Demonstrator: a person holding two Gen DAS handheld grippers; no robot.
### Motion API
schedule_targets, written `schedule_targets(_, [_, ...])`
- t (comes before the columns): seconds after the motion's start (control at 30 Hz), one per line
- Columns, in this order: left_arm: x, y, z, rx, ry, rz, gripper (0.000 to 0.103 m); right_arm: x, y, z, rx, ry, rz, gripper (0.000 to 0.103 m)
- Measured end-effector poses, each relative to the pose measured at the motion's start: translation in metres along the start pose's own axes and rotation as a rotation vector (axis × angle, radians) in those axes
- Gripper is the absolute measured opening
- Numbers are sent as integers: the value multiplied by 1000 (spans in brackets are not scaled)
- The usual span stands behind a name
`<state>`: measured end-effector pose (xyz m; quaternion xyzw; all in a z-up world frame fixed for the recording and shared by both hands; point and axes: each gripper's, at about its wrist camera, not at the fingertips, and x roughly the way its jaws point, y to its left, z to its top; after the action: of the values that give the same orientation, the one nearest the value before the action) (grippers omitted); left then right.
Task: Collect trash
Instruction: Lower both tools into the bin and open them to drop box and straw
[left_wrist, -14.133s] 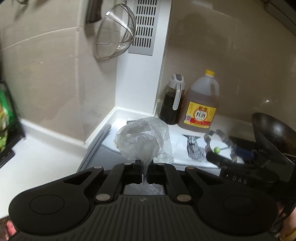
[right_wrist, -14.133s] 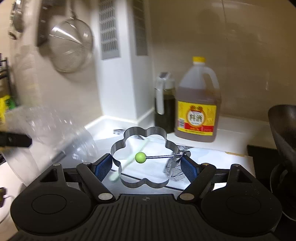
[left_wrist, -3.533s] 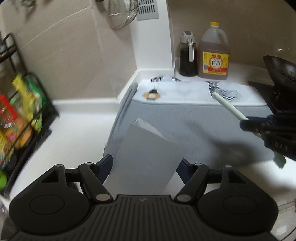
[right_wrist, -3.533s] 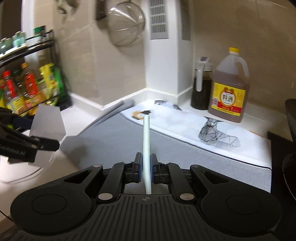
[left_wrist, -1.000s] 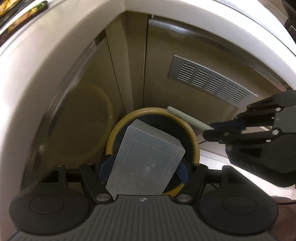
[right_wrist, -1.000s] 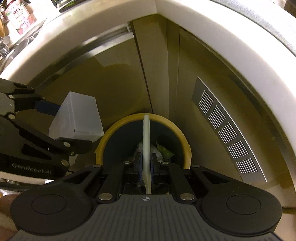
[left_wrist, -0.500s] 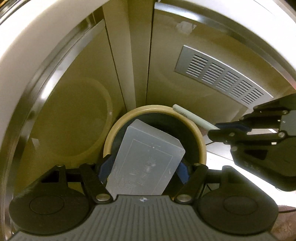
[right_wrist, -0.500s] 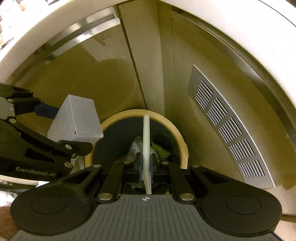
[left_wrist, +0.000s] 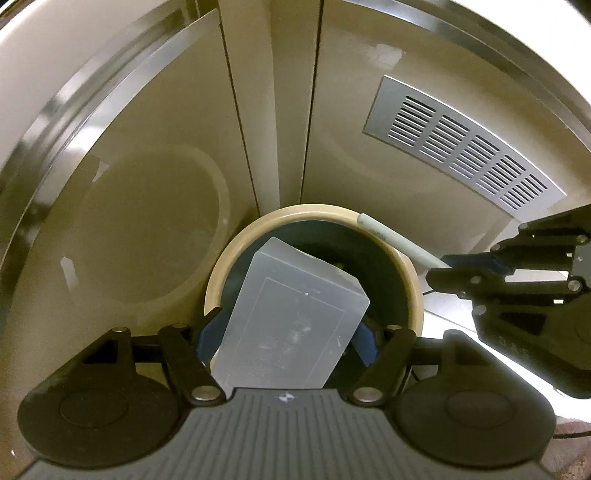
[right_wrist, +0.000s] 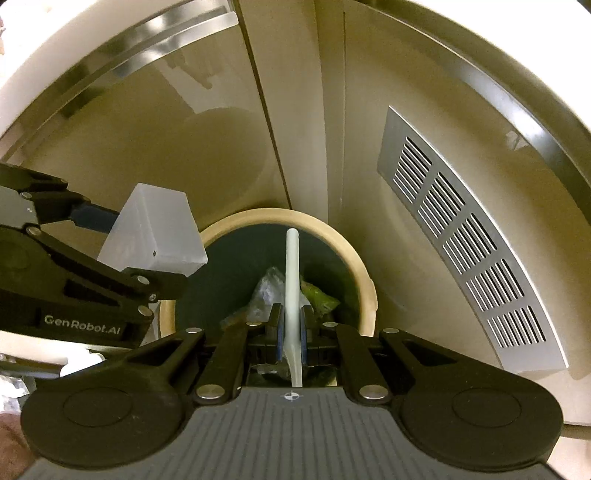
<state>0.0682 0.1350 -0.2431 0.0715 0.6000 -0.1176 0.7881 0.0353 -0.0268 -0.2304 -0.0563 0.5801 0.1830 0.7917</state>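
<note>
A round trash bin with a cream rim (left_wrist: 258, 229) (right_wrist: 343, 240) and dark inside stands on the floor by the cabinets. My left gripper (left_wrist: 286, 336) is shut on a translucent plastic box (left_wrist: 291, 325), held over the bin's mouth. The same box (right_wrist: 151, 232) shows at the left in the right wrist view. My right gripper (right_wrist: 291, 332) is shut on a pale paper straw (right_wrist: 291, 277) pointing over the bin. From the left wrist view the straw (left_wrist: 399, 242) reaches across the rim. Crumpled clear plastic (right_wrist: 267, 291) and green scraps (right_wrist: 317, 295) lie inside.
Glossy beige cabinet doors (left_wrist: 147, 184) rise right behind the bin, one with a slotted metal vent (left_wrist: 465, 147) (right_wrist: 465, 236). A white countertop edge (right_wrist: 55, 55) curves overhead. Bright floor (left_wrist: 447, 310) shows to the right of the bin.
Both grippers have come lower and closer to the bin, which now looks larger. The box and the straw are still held.
</note>
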Motion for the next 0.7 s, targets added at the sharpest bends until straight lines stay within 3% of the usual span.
schedule_targets(0.4, [7, -3, -4, -10, 3, 14, 76, 1, -1, -6, 15, -18, -3, 10])
schedule_targets(0.7, [25, -3, 1, -20, 49, 21, 76, 12, -6, -10, 55, -18, -8, 10])
